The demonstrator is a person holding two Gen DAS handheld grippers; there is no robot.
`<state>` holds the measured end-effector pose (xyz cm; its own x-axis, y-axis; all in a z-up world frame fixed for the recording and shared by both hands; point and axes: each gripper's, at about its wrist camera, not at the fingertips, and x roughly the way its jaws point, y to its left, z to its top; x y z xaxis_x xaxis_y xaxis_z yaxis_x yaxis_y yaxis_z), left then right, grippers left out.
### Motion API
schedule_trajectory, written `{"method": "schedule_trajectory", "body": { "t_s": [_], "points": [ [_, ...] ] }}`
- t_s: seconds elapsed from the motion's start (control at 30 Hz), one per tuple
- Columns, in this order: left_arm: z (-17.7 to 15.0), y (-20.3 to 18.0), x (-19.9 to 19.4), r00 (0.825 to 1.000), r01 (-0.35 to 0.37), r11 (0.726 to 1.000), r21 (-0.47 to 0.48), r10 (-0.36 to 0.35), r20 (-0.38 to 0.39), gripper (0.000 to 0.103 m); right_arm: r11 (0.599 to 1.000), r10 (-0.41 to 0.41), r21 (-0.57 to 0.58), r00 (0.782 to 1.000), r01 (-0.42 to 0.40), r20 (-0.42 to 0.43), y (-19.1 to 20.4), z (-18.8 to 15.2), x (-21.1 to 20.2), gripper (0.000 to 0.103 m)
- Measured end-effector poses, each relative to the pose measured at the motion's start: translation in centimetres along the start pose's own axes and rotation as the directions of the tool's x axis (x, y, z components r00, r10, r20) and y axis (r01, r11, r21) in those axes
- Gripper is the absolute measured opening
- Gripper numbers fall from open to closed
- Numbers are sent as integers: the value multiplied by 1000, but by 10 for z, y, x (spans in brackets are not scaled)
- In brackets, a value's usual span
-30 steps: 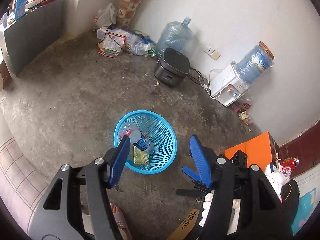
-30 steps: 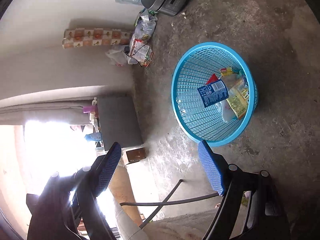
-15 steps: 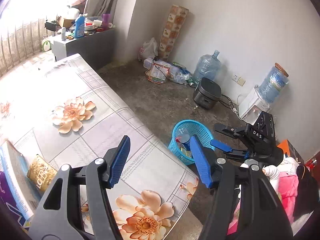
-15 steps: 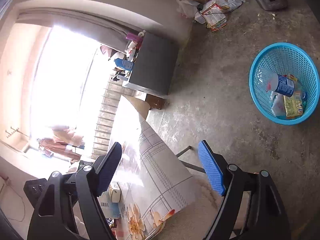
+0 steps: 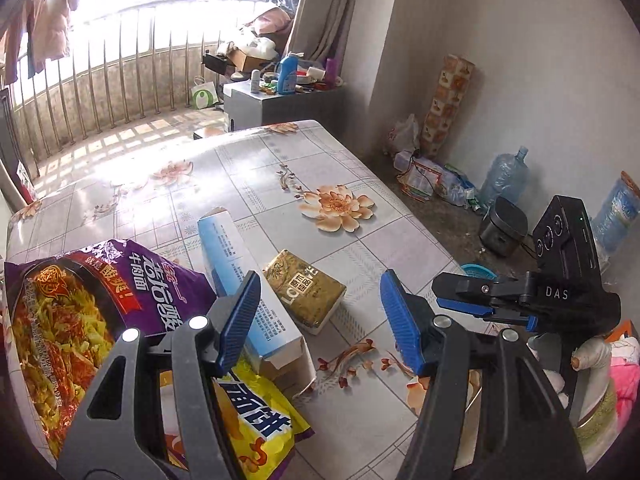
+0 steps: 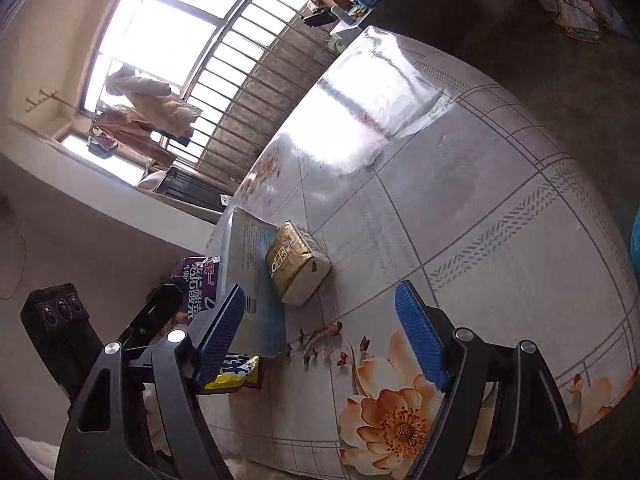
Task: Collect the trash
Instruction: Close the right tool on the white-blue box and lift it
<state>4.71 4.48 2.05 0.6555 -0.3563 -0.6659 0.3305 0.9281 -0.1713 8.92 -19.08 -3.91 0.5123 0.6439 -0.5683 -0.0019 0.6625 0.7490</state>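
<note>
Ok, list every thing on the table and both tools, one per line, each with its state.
left tool: open, empty, above the table
right tool: open, empty
gold tissue pack: lying flat, untouched
blue-and-white box: lying on its side, near end flap open
purple noodle bag: lying flat, crumpled
yellow snack bag: lying flat, partly under the box
table: covered with a flowered cloth

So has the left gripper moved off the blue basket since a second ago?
Yes. The left gripper has swung away from the blue basket, now a sliver past the table edge, and sits over the tabletop's packets, jaws open and empty.
</note>
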Motion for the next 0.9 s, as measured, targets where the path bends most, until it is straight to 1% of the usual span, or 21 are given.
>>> {"method": "schedule_trajectory", "body": {
  "t_s": [0.1,0.2,0.23,0.37,0.47,0.57,0.63,0.7,0.8,0.9],
  "points": [
    [-4,14,2,1000,-6,999,-45,5,-19,58,1000,-11,-30,999,10,-30,17,-2,14,72],
    [-8,23,1,1000,-8,998,-66,7,-18,58,996,-52,-69,998,49,-44,33,1,24,67],
    [-9,26,0,1000,-7,997,-72,6,-18,58,997,-48,-69,997,44,-52,34,2,27,66],
    [-13,34,-7,1000,24,995,-92,-24,-4,58,999,22,-46,996,-26,-92,49,9,36,66],
    [-16,36,-6,998,45,996,-76,-48,-35,58,996,51,-65,991,-60,-123,67,18,47,66],
    [-20,40,-7,994,83,993,-86,-88,-62,58,991,50,-111,985,-69,-164,90,28,64,66],
    [-22,44,-9,991,107,990,-95,-114,-66,58,987,22,-151,979,-53,-202,104,31,78,66],
    [-25,46,-12,990,118,989,-93,-124,-65,58,978,-23,-206,969,-28,-244,117,31,93,66],
    [-29,47,-15,990,120,989,-84,-125,-61,58,953,-127,-302,951,37,-282,134,28,115,66],
    [-31,47,-17,991,119,990,-76,-123,-52,58,924,-212,-370,931,92,-297,142,24,131,66]
  ]
}}
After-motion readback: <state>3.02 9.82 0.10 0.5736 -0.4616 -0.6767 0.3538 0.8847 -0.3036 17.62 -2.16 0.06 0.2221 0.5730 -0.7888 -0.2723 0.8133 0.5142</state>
